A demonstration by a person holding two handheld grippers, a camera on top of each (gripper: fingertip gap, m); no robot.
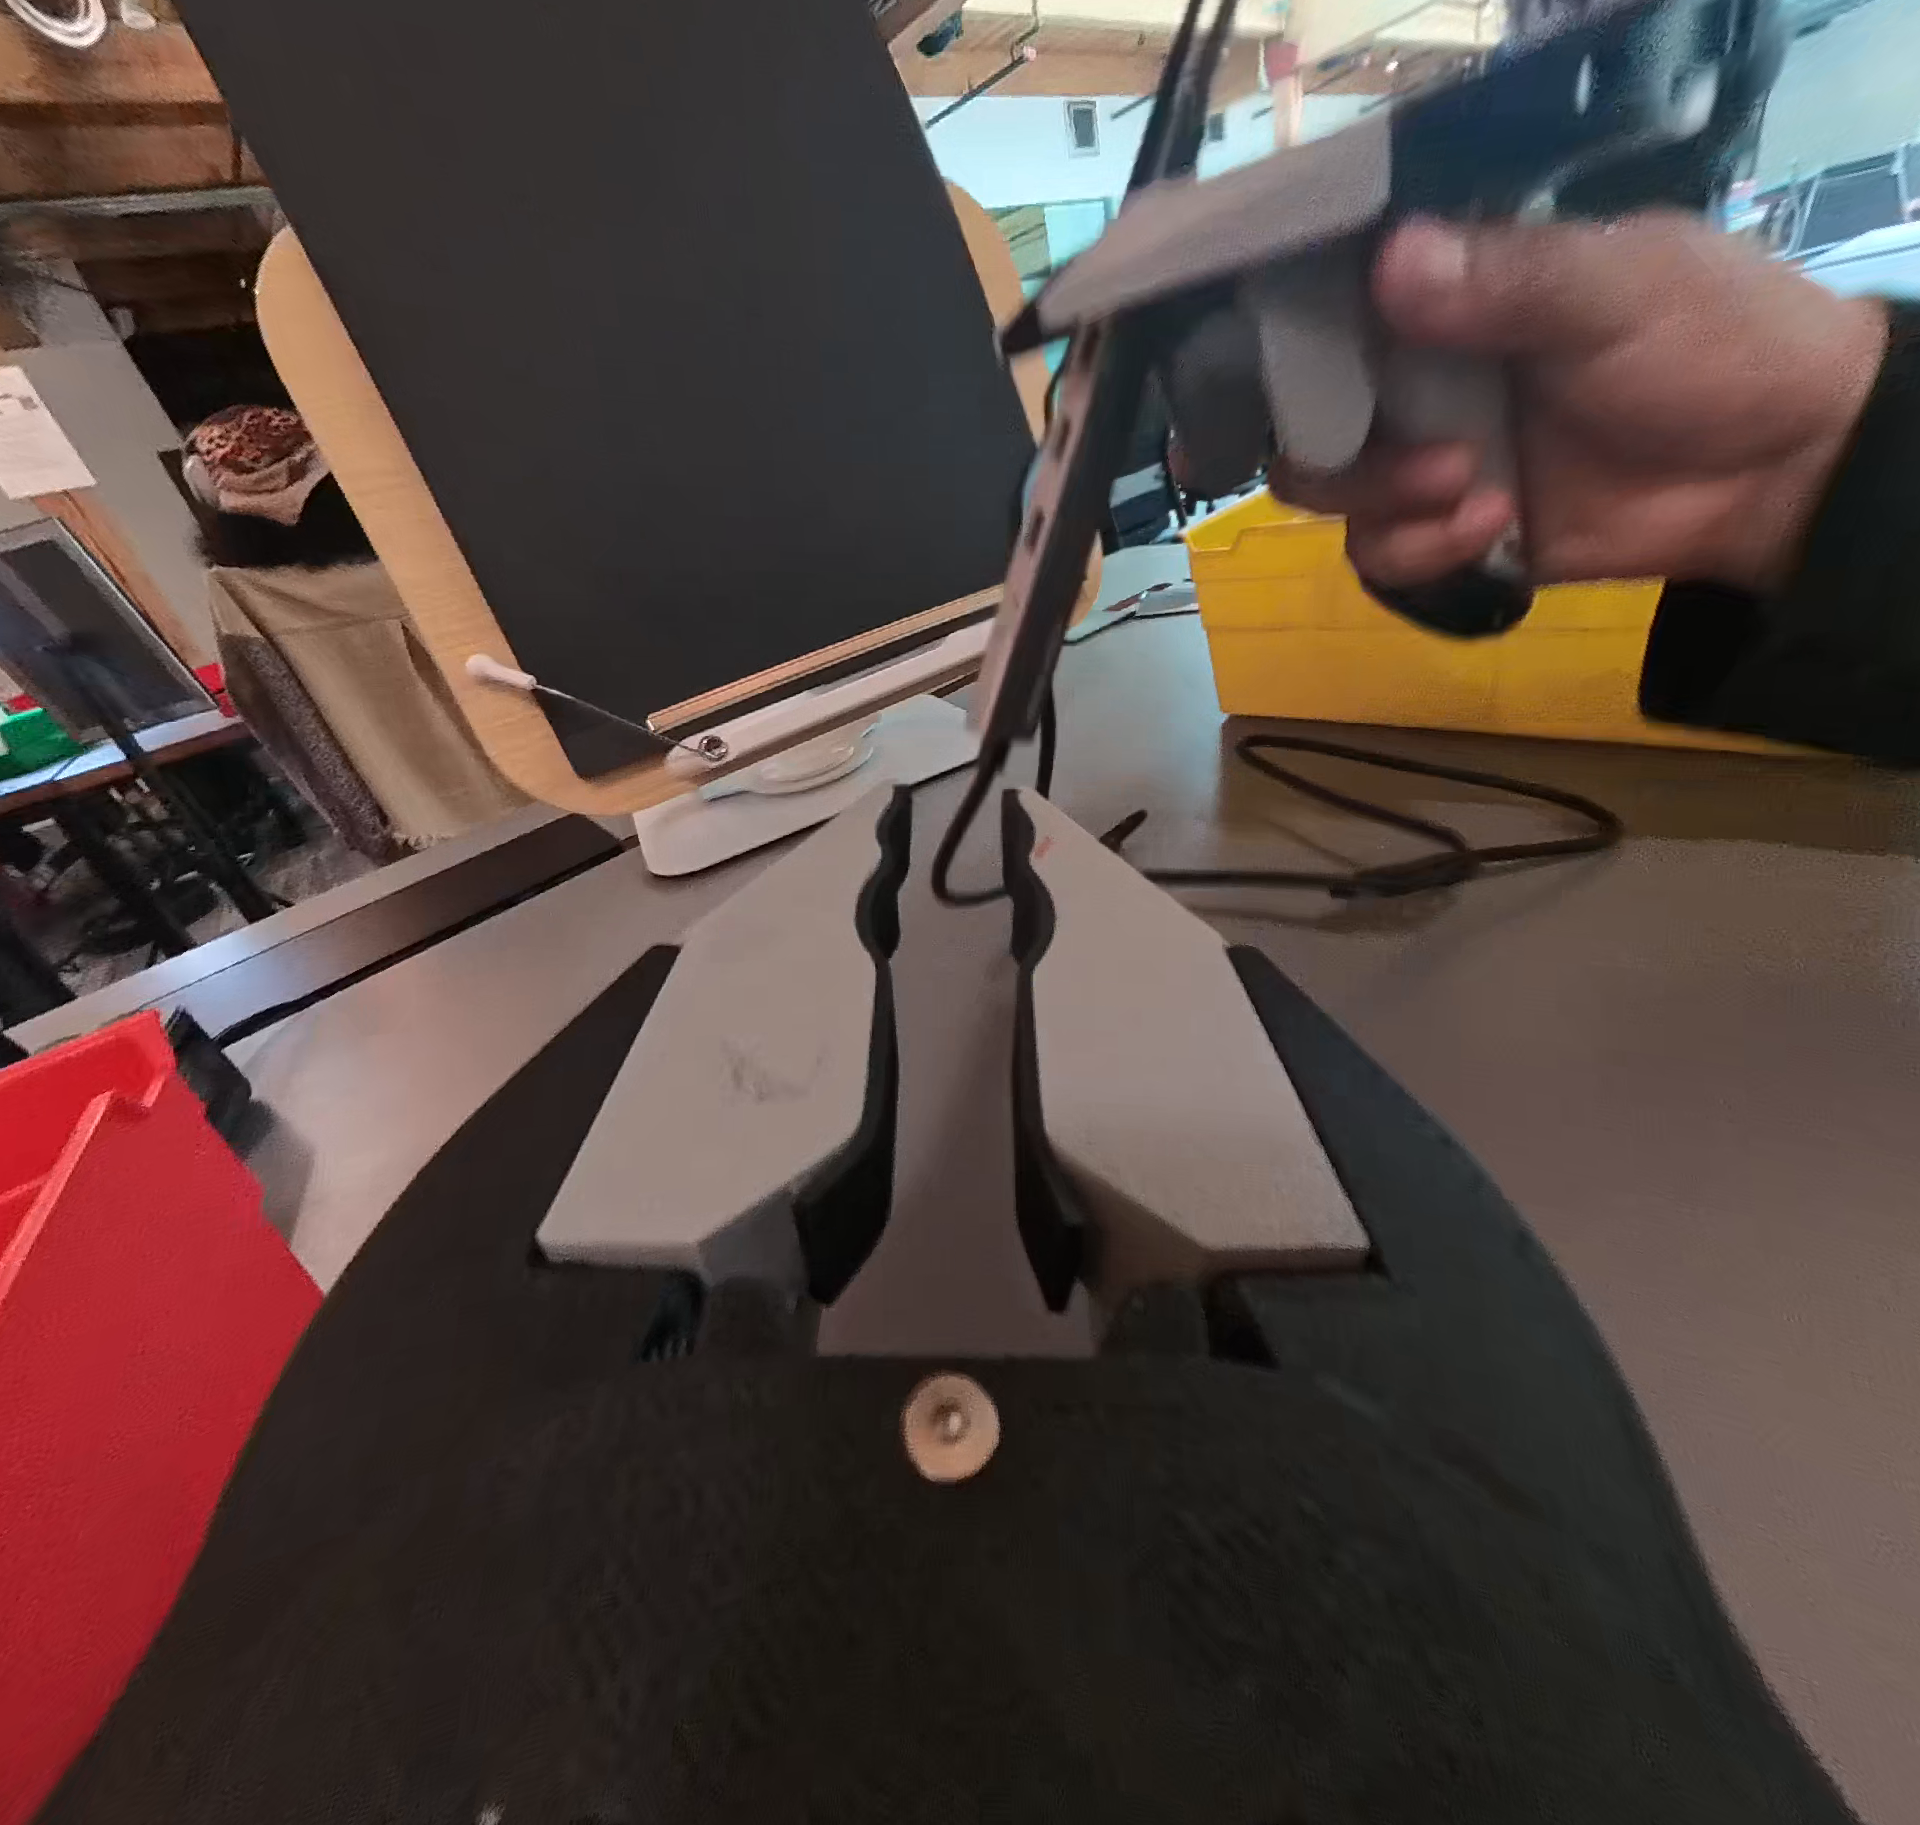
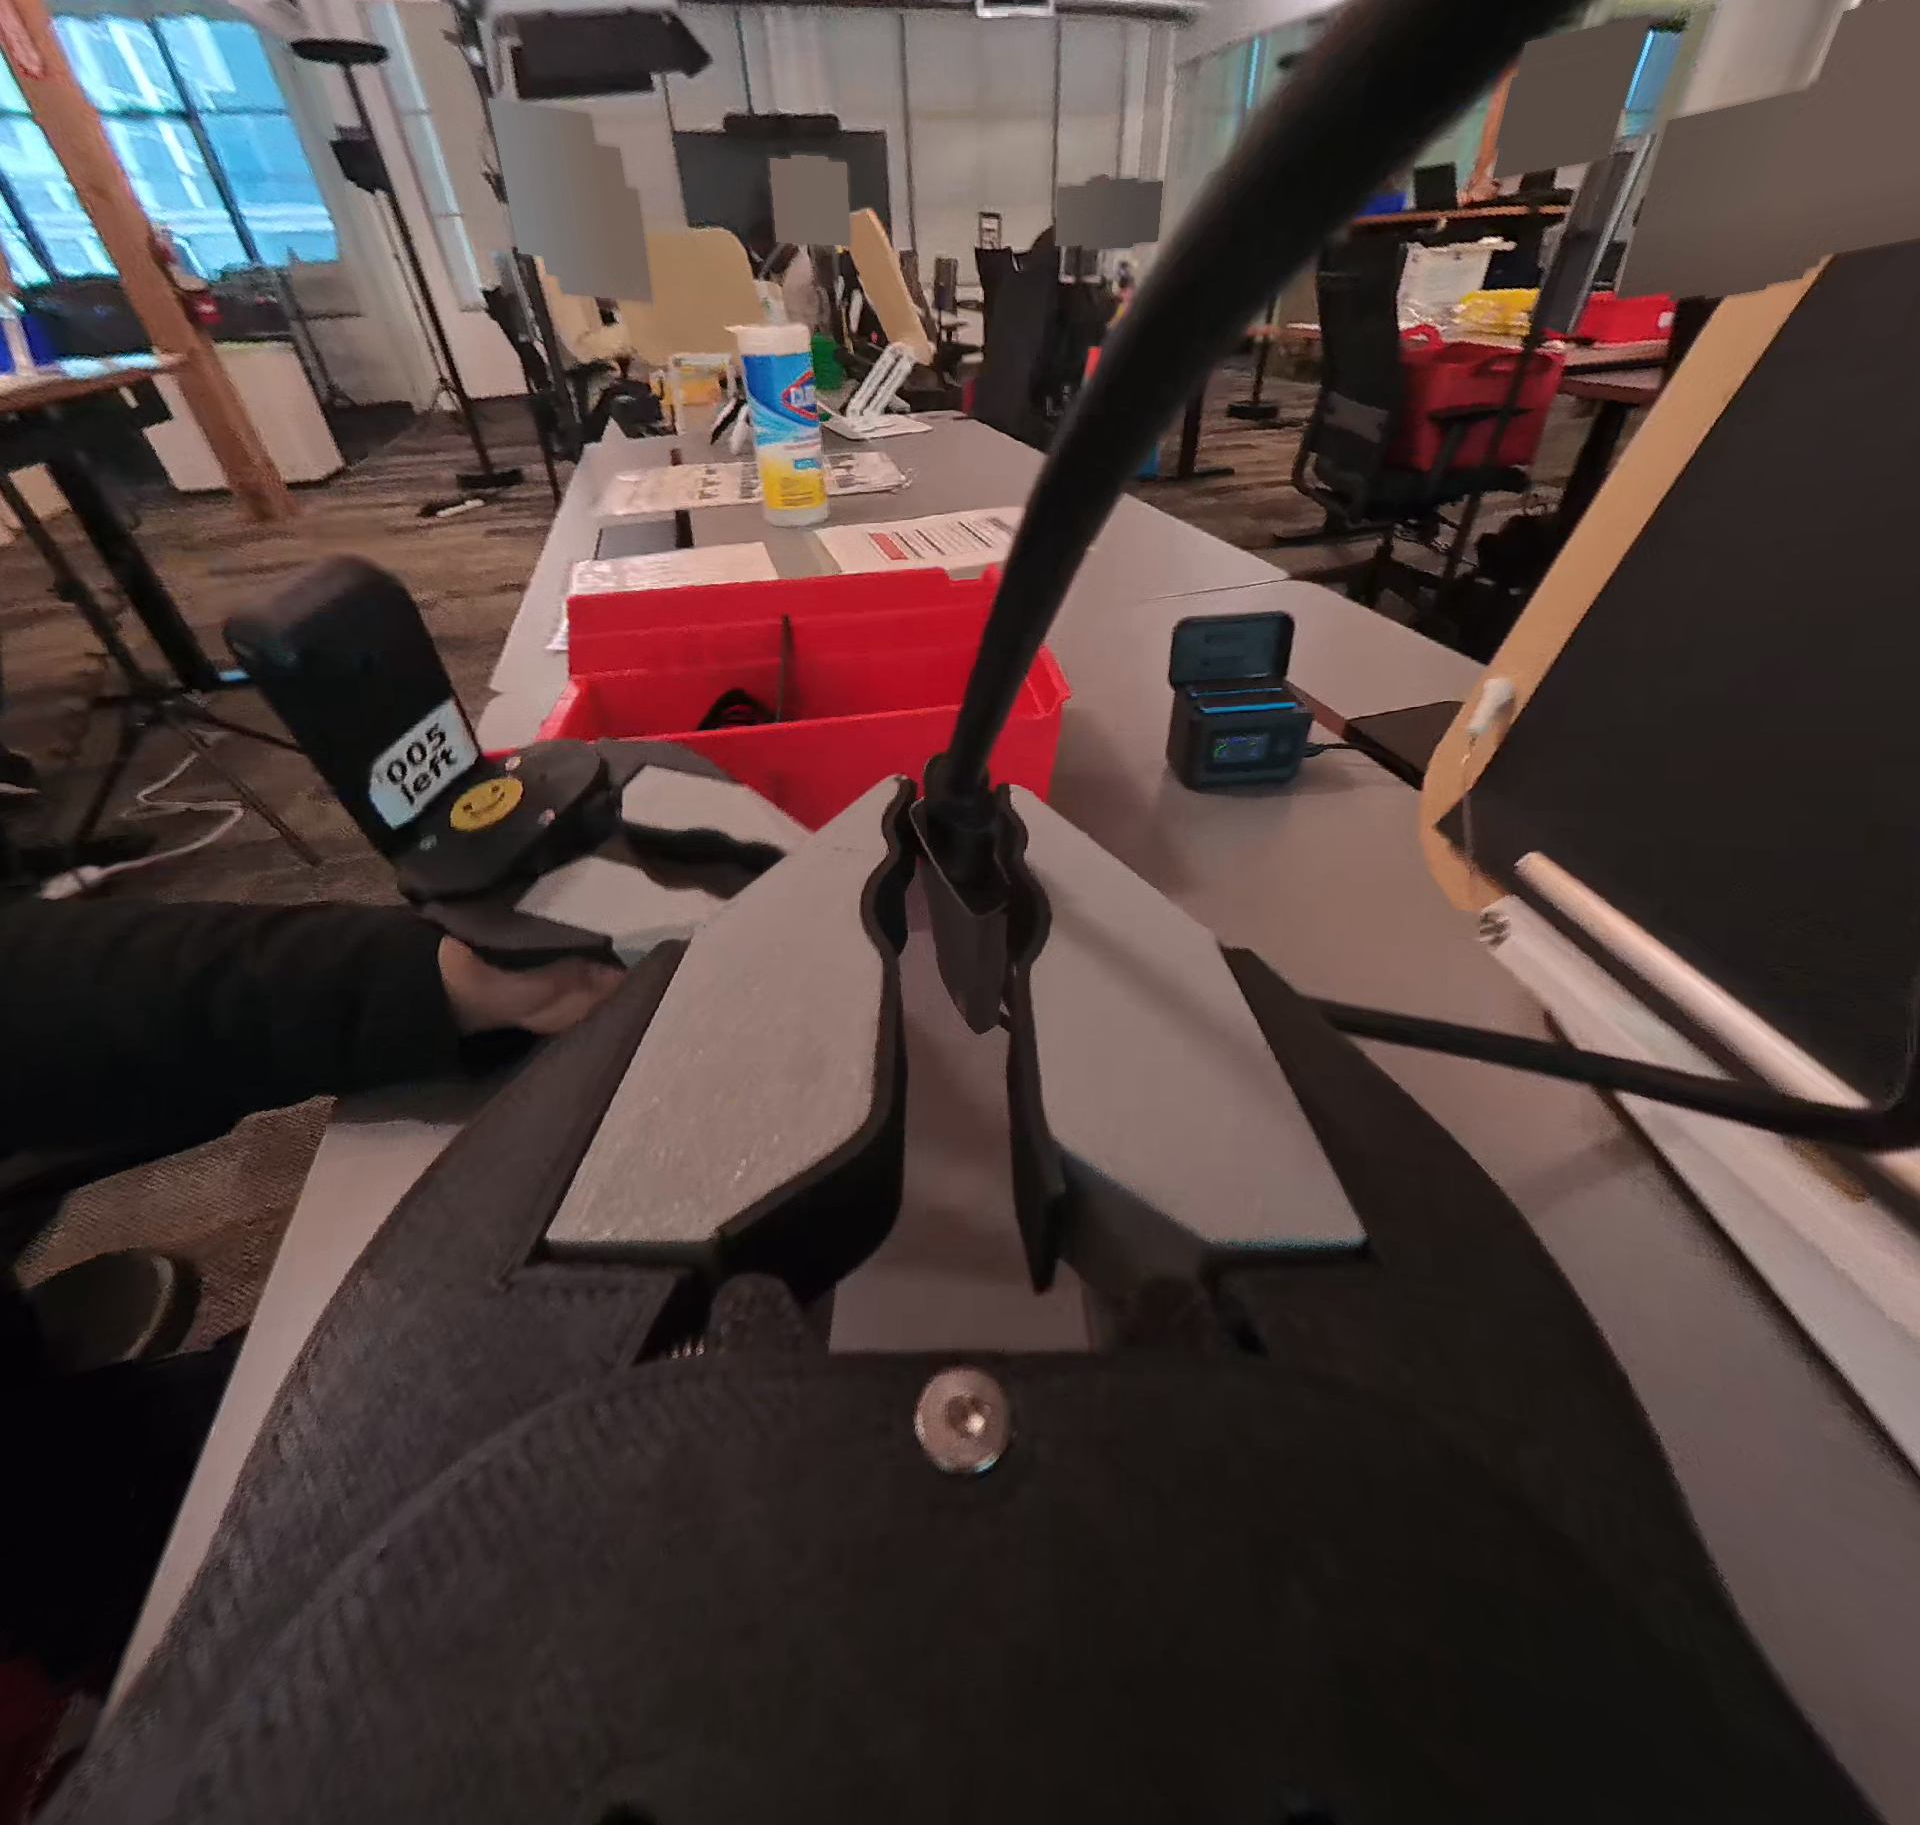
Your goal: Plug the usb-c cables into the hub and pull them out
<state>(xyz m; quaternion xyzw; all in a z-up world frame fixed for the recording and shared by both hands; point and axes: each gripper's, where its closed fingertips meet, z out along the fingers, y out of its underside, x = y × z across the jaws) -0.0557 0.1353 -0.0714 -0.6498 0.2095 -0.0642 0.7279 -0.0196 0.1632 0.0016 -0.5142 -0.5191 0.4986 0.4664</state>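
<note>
right tongs (image 2: 961, 871) pinching usb-c cable (image 2: 1081, 445) plug above grey desk (image 2: 1247, 840), left tongs (image 1: 956, 866) spread and empty beside red bin (image 2: 831, 726), hub not identifiable

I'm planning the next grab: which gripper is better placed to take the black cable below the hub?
Likely left. The left gripper is open and empty, with the black cable looping between its fingertips. The right gripper is shut on the hub.
</note>
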